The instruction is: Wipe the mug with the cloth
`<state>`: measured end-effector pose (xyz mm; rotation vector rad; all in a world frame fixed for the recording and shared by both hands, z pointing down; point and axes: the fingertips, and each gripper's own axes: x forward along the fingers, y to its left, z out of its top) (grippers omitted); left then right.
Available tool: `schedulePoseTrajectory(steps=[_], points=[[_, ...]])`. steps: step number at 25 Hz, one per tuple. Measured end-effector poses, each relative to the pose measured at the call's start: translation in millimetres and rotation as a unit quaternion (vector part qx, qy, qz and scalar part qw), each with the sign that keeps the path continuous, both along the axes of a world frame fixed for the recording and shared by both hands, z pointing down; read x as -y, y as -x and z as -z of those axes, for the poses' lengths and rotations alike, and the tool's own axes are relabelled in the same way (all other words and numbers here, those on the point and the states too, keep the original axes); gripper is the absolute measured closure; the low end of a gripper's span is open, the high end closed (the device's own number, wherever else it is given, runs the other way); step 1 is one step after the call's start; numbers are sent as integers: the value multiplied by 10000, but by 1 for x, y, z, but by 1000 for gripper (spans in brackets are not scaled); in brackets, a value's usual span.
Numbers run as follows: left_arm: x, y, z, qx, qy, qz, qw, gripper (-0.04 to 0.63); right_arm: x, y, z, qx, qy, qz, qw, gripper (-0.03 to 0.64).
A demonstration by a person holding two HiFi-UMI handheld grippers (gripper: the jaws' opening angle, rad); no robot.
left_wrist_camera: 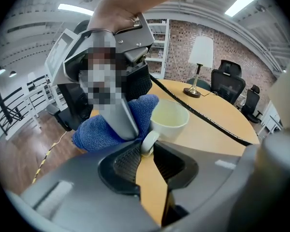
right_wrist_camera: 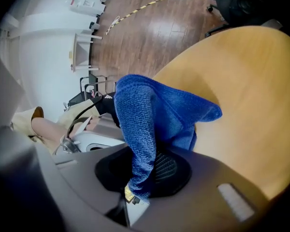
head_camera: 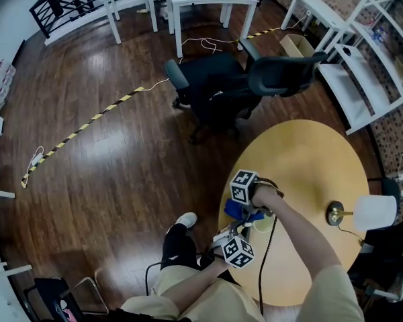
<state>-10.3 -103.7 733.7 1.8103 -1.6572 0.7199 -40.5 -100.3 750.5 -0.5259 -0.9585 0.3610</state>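
A pale mug (left_wrist_camera: 169, 119) stands on the round wooden table (left_wrist_camera: 217, 139), seen as a small light shape (head_camera: 262, 224) in the head view. My left gripper (left_wrist_camera: 147, 151) is shut on the mug's handle (left_wrist_camera: 149, 140), which sits between its two jaws. My right gripper (right_wrist_camera: 142, 175) is shut on a blue cloth (right_wrist_camera: 150, 120). That cloth (left_wrist_camera: 99, 132) is bunched against the mug's left side, beside the right gripper's grey finger (left_wrist_camera: 121, 117). In the head view both grippers (head_camera: 245, 232) (head_camera: 248, 208) meet over the table's near left edge, with the cloth (head_camera: 238, 211) between them.
A table lamp with a white shade (head_camera: 374, 212) and brass base (head_camera: 334, 213) stands on the table's right side. A black cable (left_wrist_camera: 208, 122) runs across the tabletop behind the mug. A black office chair (head_camera: 242, 86) stands beyond the table's far edge.
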Motion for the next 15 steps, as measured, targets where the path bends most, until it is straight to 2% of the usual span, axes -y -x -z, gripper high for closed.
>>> schedulePoseTrajectory(steps=[3,10,15], points=[[-1,0,1,-33,6,11,10000,522,4,2,1,166,52,-211,9996,557],[2,-4,1,-43,59,-1,10000,520,28,-3,4,456,46,-1159,9922,557],[0,14,-3,-345,162,516,9979,561,61,-41,-6,272,-367,-1086,9930,558]])
